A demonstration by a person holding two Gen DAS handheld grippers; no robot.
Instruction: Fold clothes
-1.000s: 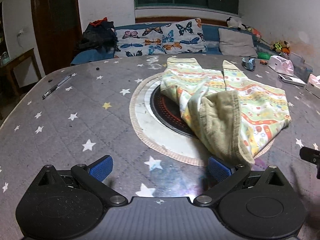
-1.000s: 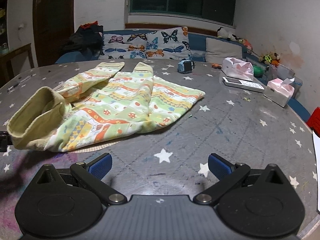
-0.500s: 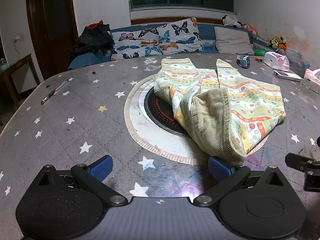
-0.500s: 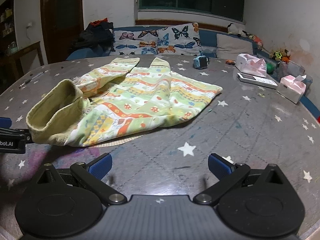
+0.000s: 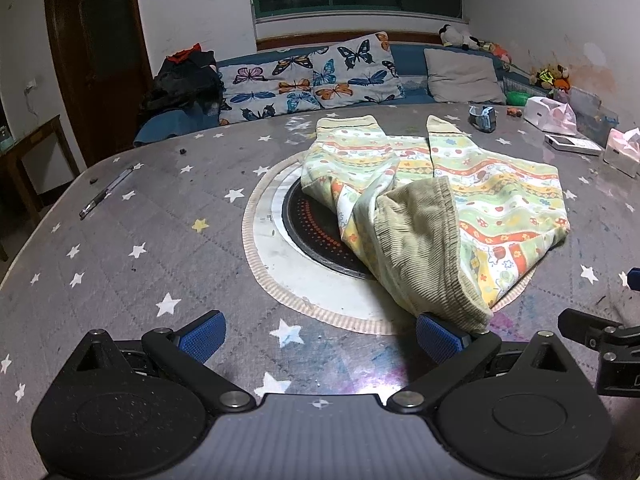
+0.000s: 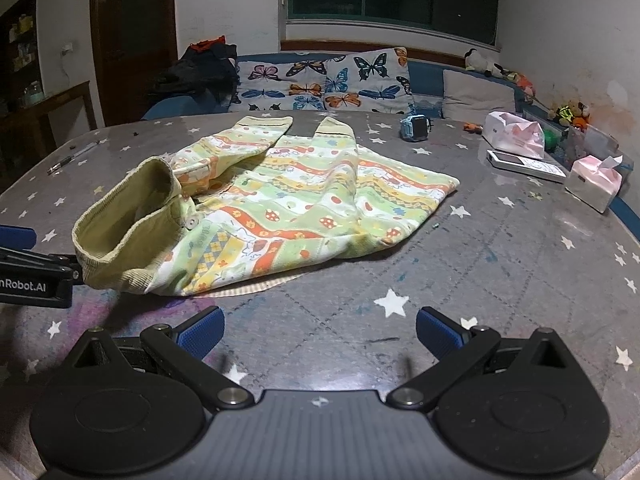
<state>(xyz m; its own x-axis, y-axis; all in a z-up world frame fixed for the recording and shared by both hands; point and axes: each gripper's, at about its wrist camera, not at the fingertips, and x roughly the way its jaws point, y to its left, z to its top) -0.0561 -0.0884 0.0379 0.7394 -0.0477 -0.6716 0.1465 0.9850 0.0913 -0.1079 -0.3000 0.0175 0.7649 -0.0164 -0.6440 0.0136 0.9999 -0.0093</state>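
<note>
Grey star-print cloth covered the round desk [image 5: 120,240], with a butterfly-cushioned sofa behind it. Far left lay a pen [image 5: 106,192], well apart from everything. Nearer the middle, the left tongs [image 5: 318,330] sat low over the desk, spread open and gripping nothing, their right pad just beside the ribbed hem. The patterned top [image 6: 304,208] lay across the middle, partly over a round hotplate mat [image 5: 288,264], sleeves pointing toward the sofa, and its olive ribbed hem [image 6: 124,236] was bunched up into an open loop. The right tongs [image 6: 318,332] were also open and empty, hovering short of the garment's near edge.

Best bet, probably: pinch the hem low on each side, pull it flat first, then fold, otherwise that loop gets trapped as a lump. Room looked fine on the left and near side. On the right, a watch [image 6: 416,128], a remote [image 6: 524,166] and tissue packs [image 6: 592,184] crowded the edge, so sweeping fabric that way risked knocking them.
</note>
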